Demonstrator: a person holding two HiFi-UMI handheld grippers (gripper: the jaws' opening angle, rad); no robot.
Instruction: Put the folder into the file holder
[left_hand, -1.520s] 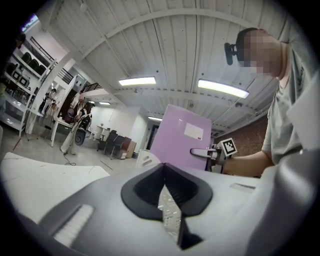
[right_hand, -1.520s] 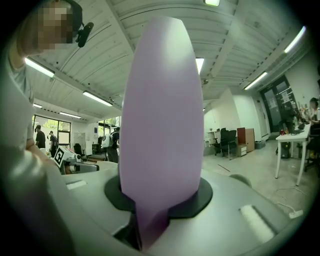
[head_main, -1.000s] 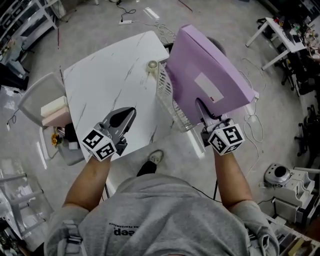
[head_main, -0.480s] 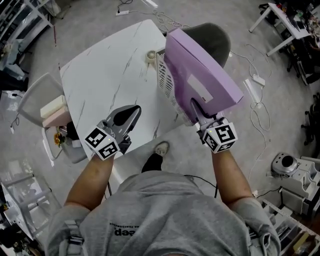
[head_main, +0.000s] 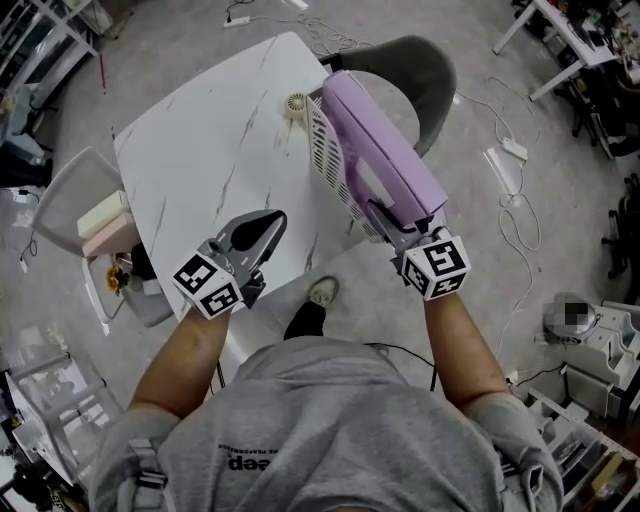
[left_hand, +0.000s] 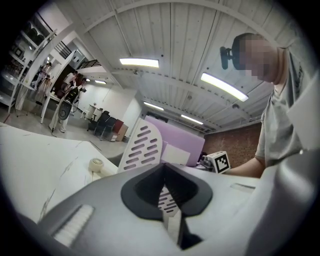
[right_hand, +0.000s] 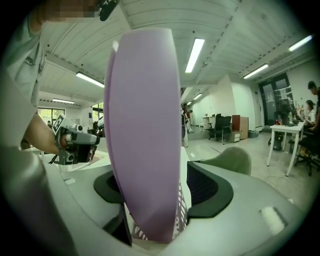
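The purple folder (head_main: 385, 150) is seen standing on its long edge inside the white slotted file holder (head_main: 322, 150), which is set at the right-hand edge of the white marbled tabletop (head_main: 200, 160). The folder's long axis is laid level, running from the person's side away across the tabletop's edge, with its broad faces held upright. Its near end is found between the jaws of the right gripper (head_main: 392, 225). These jaws have just been opening and are now spread wide, so the folder is no longer pinched. The left gripper (head_main: 268, 222) is held over the tabletop, well apart from the holder, with its jaws closed together on nothing. A small round white object (head_main: 297, 105) is placed just beside the holder's far end. A grey chair (head_main: 420, 75) is seen beyond the holder, and white cables (head_main: 520, 215) are strewn over the grey floor (head_main: 540, 300). Strip lights and a panelled ceiling are shown in both gripper views.
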